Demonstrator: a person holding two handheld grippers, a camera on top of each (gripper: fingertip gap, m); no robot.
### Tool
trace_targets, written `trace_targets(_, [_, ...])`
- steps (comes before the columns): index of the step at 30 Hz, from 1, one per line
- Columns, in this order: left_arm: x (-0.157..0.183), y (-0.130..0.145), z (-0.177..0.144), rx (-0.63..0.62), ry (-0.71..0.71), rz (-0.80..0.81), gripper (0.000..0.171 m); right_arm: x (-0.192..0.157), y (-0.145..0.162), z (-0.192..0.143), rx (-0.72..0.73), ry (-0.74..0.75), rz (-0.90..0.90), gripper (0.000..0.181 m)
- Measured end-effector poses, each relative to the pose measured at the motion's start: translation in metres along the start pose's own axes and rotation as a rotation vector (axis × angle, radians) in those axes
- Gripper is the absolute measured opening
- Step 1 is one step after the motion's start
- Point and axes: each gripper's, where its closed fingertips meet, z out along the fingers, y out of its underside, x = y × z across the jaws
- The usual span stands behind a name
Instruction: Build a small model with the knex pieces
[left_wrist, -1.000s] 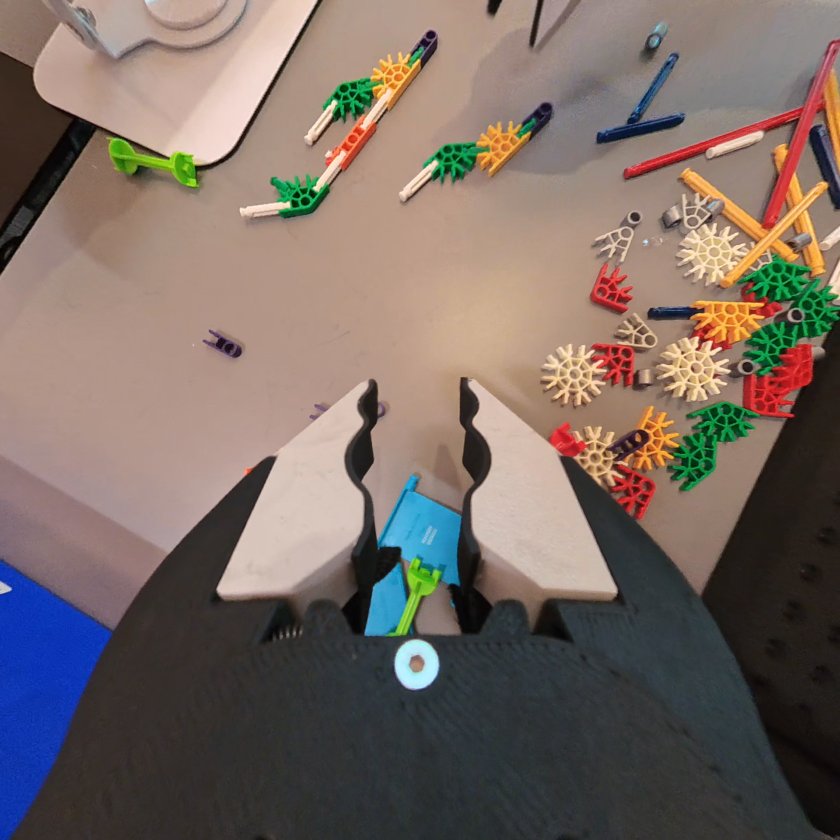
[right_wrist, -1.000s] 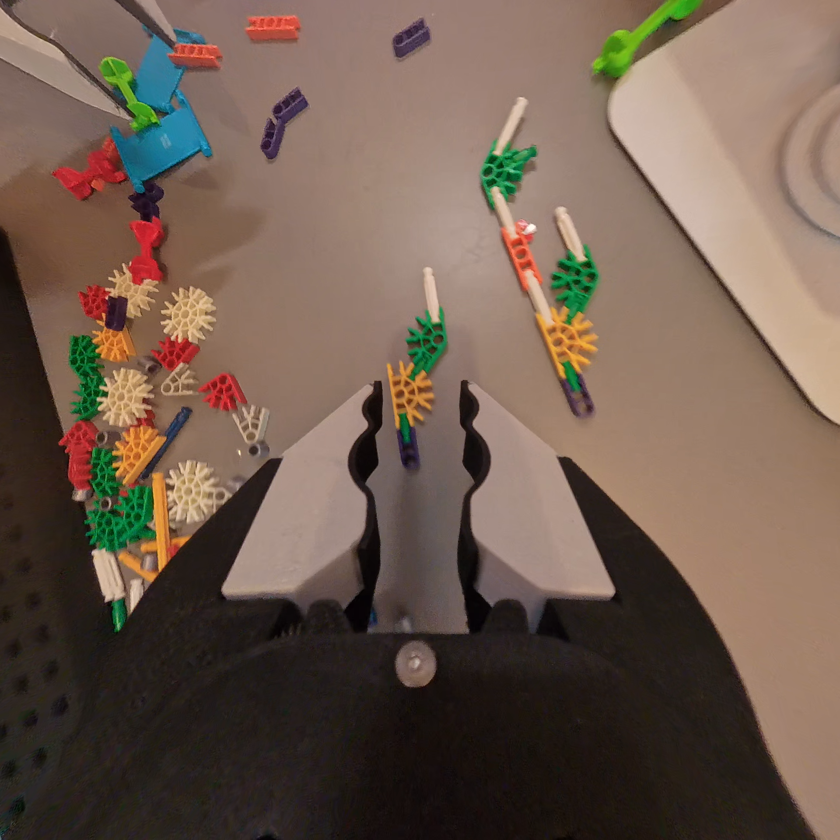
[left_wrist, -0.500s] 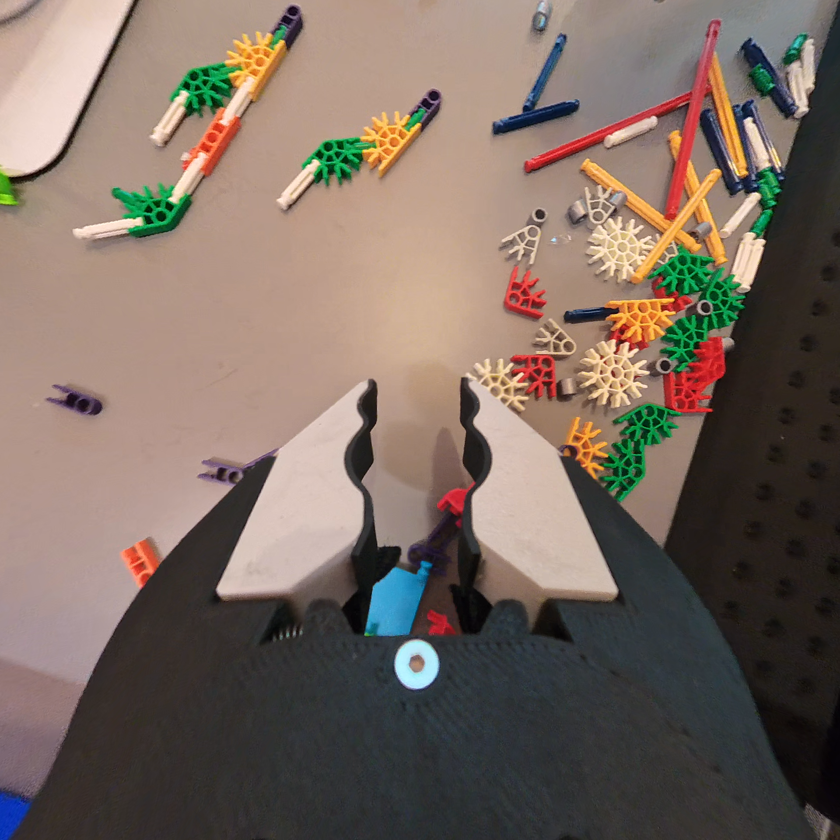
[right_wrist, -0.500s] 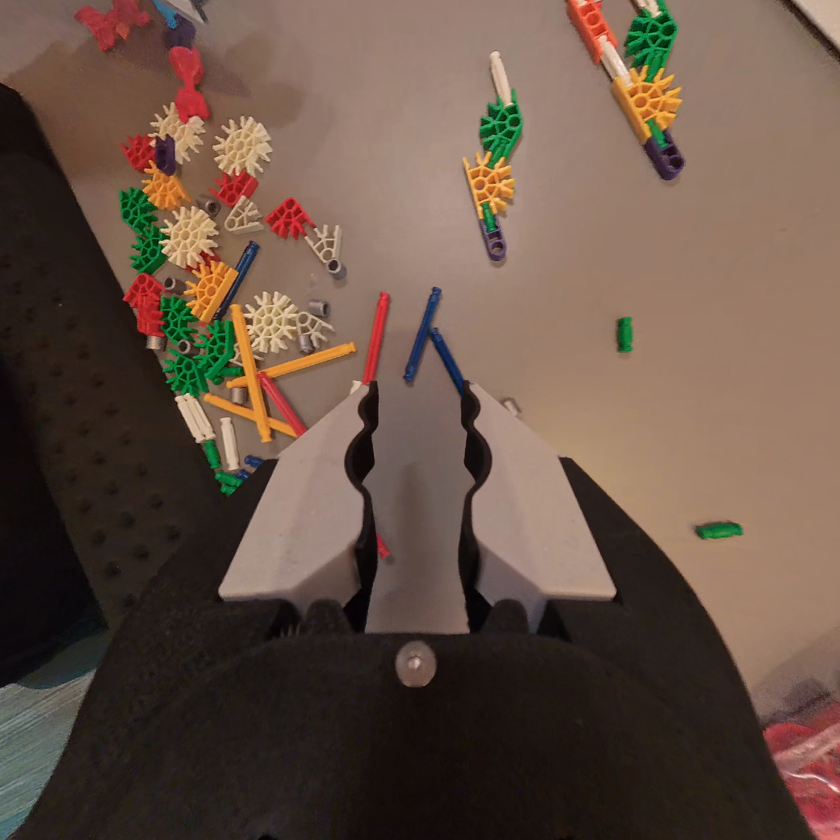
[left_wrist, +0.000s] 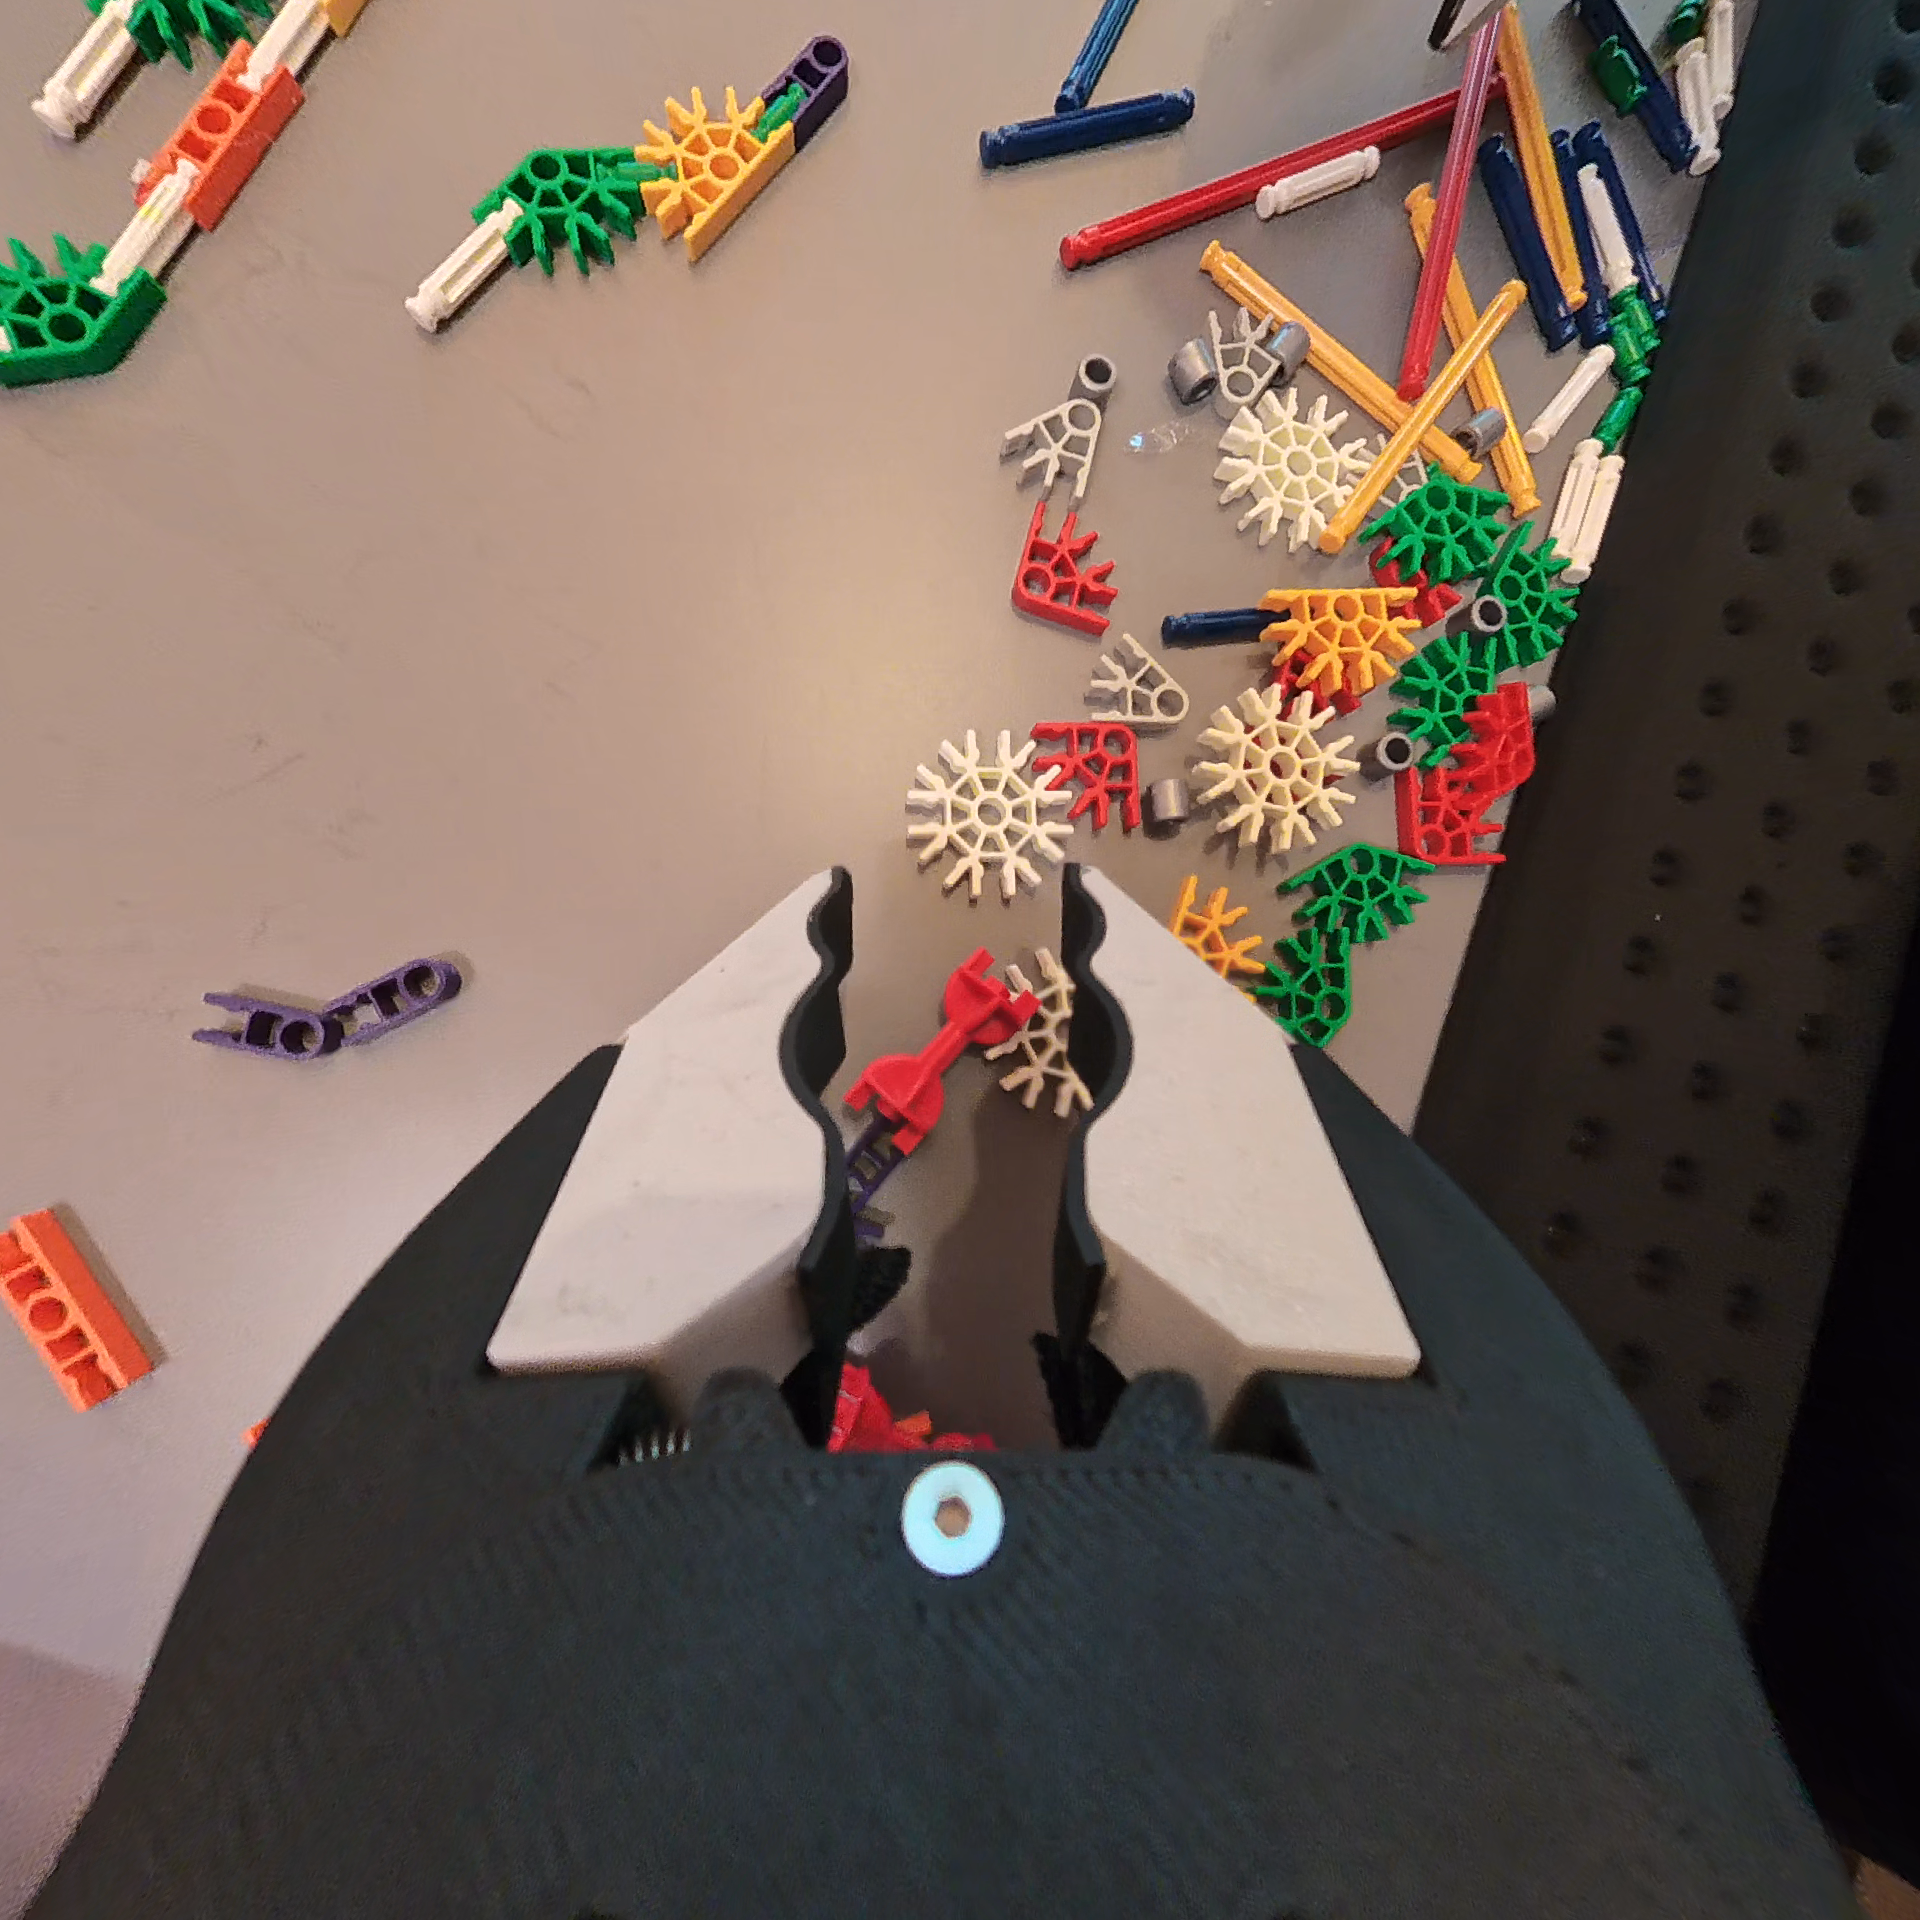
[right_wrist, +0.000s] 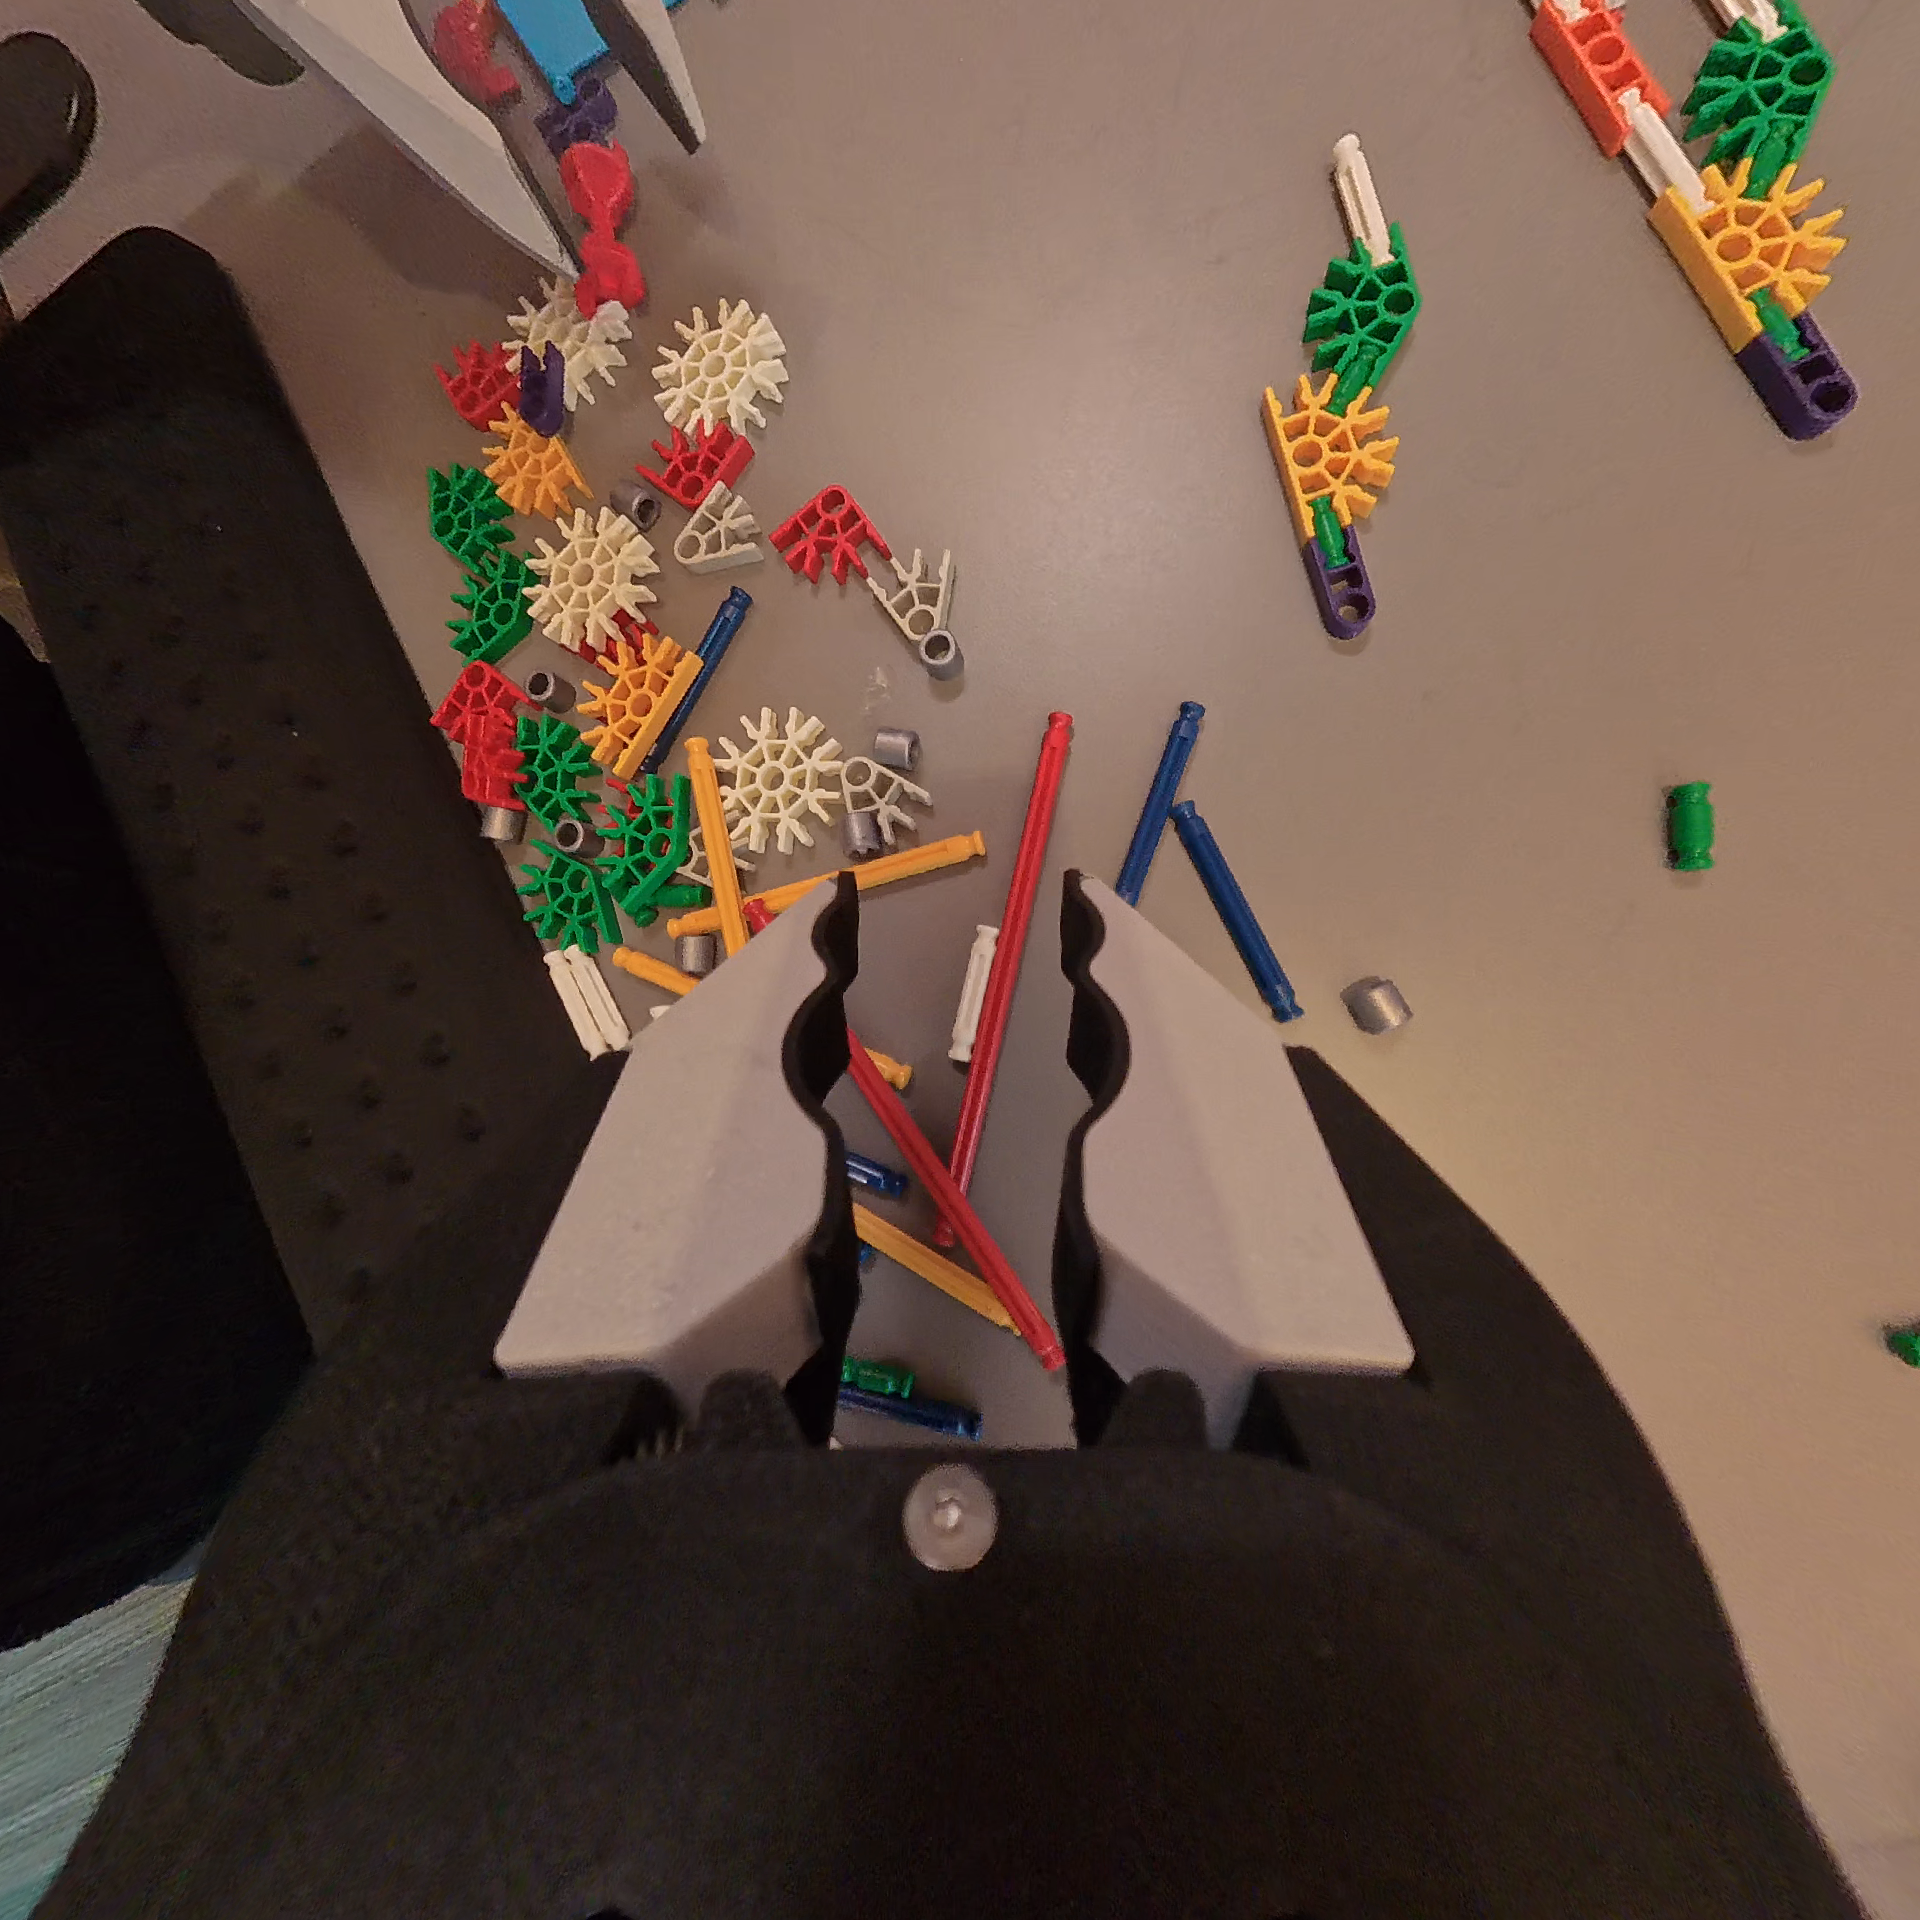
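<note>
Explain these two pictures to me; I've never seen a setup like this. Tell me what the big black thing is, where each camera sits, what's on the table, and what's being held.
Each black shape is a handheld two-finger gripper, with a camera looking along its grey fingers. The left gripper hangs open over a red dumbbell-shaped connector beside a white snowflake connector. The right gripper hangs open over crossed red rods, a white rod and yellow rods. Neither holds anything. The grey table carries loose toy construction pieces and a few joined chains.
</note>
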Motion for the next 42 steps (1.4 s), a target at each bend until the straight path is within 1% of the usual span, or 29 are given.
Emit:
trace_targets(4, [0.004,0.005,-0.005,0.003,0.0,-0.006,0.038,-0.005,-0.003,0.003,-0.012,0.004,-0.018,0.037])
trace_targets(7, [0.007,0.008,-0.007,0.01,0.004,-0.006,0.037,-0.011,-0.002,0.005,-0.024,-0.002,-0.025,0.034])
trace_targets(9, [0.01,0.009,-0.008,0.01,0.007,0.003,0.036,-0.013,0.002,0.006,-0.037,0.006,-0.03,0.03])
trace_targets(13, [0.016,0.009,-0.006,0.006,0.02,0.016,0.036,-0.028,0.013,0.008,-0.065,-0.025,-0.047,0.019])
trace_targets(18, [0.02,0.006,-0.003,0.008,0.038,0.031,0.036,-0.044,0.027,0.013,-0.105,-0.037,-0.06,0.017])
trace_targets(22, [0.021,0.005,-0.001,0.003,0.045,0.044,0.036,-0.057,0.036,0.008,-0.106,-0.054,-0.053,0.014])
trace_targets(24, [0.021,0.004,0.0,0.006,0.049,0.044,0.036,-0.069,0.042,0.006,-0.113,-0.089,-0.065,0.007])
trace_targets(25, [0.021,0.003,0.0,0.007,0.051,0.044,0.036,-0.071,0.046,0.007,-0.125,-0.083,-0.067,0.006])
trace_targets(30, [0.02,0.0,0.002,0.013,0.059,0.048,0.036,-0.073,0.064,0.023,-0.195,-0.032,-0.074,0.004])
trace_targets(33, [0.021,-0.001,0.003,0.013,0.063,0.052,0.036,-0.076,0.068,0.029,-0.202,-0.023,-0.079,0.0])
trace_targets(42, [0.013,-0.003,0.002,0.031,0.047,0.041,0.036,-0.075,0.064,0.027,-0.16,-0.025,-0.062,0.0])
